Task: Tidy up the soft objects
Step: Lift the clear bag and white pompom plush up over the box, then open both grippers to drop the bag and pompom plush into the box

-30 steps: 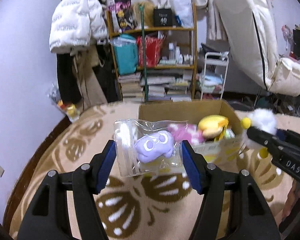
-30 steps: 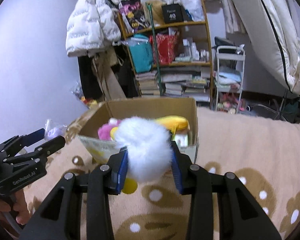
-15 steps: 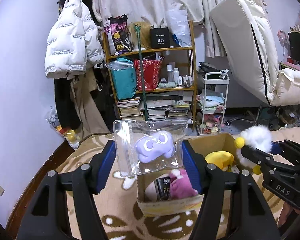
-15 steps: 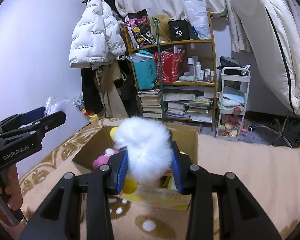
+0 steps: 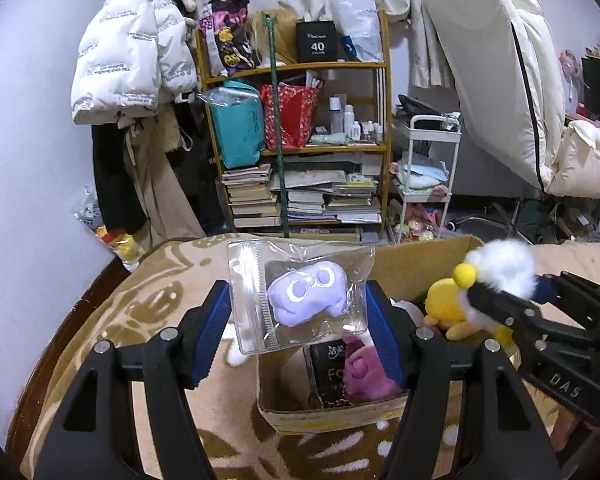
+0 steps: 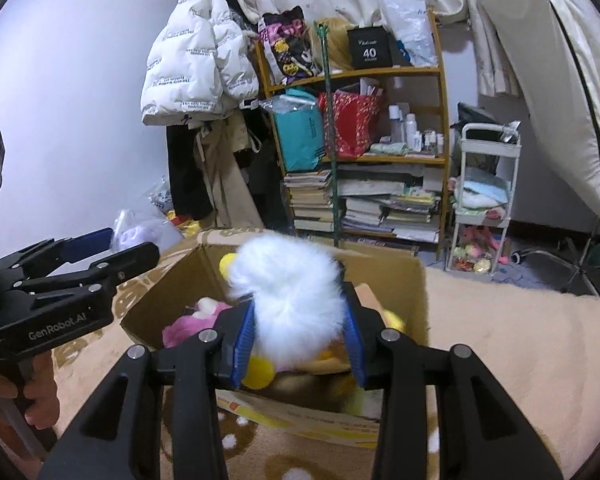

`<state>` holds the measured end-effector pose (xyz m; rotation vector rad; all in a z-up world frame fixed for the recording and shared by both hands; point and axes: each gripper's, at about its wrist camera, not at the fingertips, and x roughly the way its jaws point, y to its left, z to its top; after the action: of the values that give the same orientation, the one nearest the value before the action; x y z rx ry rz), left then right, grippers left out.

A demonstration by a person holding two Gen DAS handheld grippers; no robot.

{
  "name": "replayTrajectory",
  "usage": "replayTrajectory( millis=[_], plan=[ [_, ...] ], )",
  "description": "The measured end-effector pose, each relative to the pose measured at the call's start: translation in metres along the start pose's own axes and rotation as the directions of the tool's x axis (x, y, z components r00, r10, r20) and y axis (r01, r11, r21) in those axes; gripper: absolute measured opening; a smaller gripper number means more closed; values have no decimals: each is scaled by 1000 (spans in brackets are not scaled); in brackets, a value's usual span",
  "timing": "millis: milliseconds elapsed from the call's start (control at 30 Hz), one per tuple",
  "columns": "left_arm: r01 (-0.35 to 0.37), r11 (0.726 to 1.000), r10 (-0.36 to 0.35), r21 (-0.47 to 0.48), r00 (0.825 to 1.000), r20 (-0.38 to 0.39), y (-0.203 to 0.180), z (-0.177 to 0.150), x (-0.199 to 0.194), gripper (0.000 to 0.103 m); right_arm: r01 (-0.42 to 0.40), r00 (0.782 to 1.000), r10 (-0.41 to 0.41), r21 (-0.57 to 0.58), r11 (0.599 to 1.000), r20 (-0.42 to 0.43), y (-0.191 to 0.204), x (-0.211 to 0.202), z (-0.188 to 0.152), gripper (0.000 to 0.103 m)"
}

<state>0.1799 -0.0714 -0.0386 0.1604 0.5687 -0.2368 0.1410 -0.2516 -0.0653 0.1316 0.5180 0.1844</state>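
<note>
soft toys are mostly in the cardboard box (image 6: pixel 416 292) on the patterned blanket (image 5: pixel 156 280) already, a pink plush (image 5: pixel 364 372) and a yellow one (image 5: pixel 444 304) sit inside. left gripper (image 5: pixel 296 320) is clamped on a bagged purple plush (image 5: pixel 306 294) at the box's near-left edge, right gripper (image 6: pixel 298 330) squeezes a white fluffy toy (image 6: pixel 288 292) right over the opening. looks like both just need dropping in.

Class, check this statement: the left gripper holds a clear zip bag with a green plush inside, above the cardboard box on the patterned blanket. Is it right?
Not quite: the plush inside the clear zip bag is pale purple, not green, as the left wrist view shows. The rest stands: the left gripper holds the bag above the cardboard box on the patterned blanket.
</note>
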Motion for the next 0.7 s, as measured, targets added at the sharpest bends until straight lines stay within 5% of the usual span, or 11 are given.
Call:
replayTrajectory(
  millis=[333, 467, 600, 700],
  plan=[
    [10, 1000, -10, -12, 999, -38, 0, -8, 7, 73, 11, 999, -11, -14, 1000, -34, 4, 9, -11, 47],
    [-18, 1000, 17, -13, 1000, -26, 2, -10, 3, 88, 13, 1000, -13, 0, 1000, -28, 0, 4, -12, 49],
    [-21, 999, 20, -25, 999, -38, 6, -12, -2, 89, 22, 999, -22, 0, 1000, -35, -3, -1, -13, 50],
    [-45, 999, 45, -19, 999, -30, 10, -14, -12, 89, 30, 999, -30, 4, 1000, -30, -3, -7, -14, 66]
  ],
)
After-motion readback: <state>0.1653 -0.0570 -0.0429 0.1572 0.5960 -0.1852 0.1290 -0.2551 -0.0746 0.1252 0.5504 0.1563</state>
